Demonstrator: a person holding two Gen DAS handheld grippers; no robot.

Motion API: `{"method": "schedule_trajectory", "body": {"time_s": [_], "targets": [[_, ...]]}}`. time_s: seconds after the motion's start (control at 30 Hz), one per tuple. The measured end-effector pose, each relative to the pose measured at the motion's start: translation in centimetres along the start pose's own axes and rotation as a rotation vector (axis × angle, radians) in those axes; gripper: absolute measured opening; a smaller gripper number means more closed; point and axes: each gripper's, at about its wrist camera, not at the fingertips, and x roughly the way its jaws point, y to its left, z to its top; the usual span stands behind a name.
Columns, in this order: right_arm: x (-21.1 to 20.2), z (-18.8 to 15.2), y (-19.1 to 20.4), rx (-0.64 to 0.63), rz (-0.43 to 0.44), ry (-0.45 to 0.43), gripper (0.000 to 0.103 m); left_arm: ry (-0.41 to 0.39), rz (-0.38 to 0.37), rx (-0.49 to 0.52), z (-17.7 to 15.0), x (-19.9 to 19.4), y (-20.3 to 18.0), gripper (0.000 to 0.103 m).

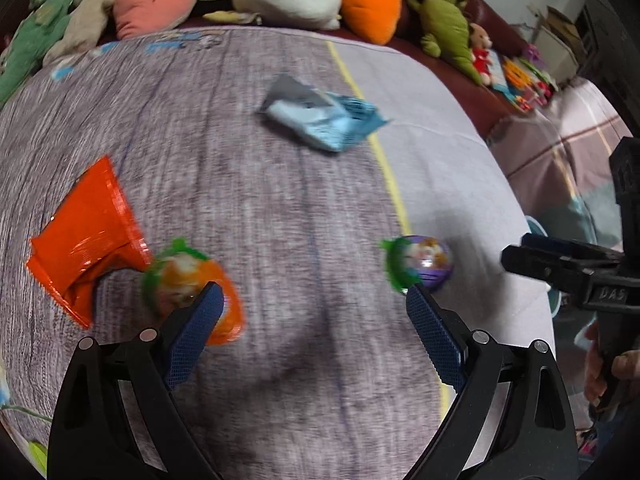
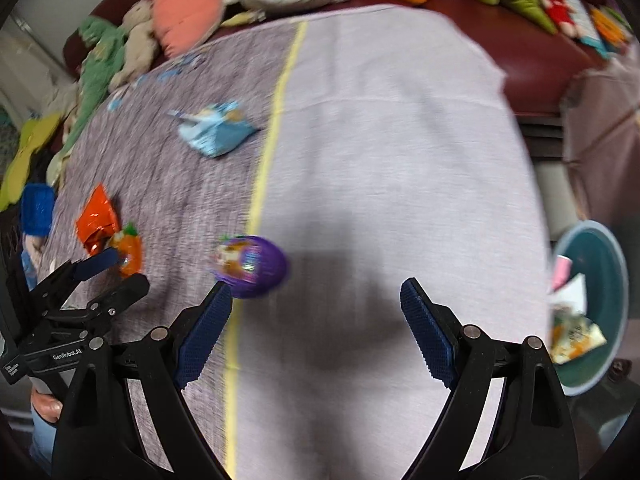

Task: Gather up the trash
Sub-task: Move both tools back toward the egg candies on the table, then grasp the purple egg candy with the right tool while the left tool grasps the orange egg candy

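Beside cloth edge, seemingly bare cloth.

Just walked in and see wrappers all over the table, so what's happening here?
A person with a gripper in each hand is clearing trash off the cloth-covered table. Both the left gripper and the right gripper are open and empty. The blue wrapper, orange wrapper, orange egg and purple egg lie on the table. The teal bin beside it holds some scraps.
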Motion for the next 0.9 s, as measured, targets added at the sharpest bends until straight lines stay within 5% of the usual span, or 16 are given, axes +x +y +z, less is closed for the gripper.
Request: {"method": "schedule_trajectory", "body": {"time_s": [0.5,0.9], "targets": [[5.2,1.3,5.9,-0.251,0.004,0.033,0.075,-0.027,-0.006,-0.041,1.3,-0.2,4.0,0.093],[6.3,0.0,6.2,-0.279,-0.018,0.056,0.062,-0.056,0.036,-0.086,0.1,-1.8,4.8,0.093]]}}
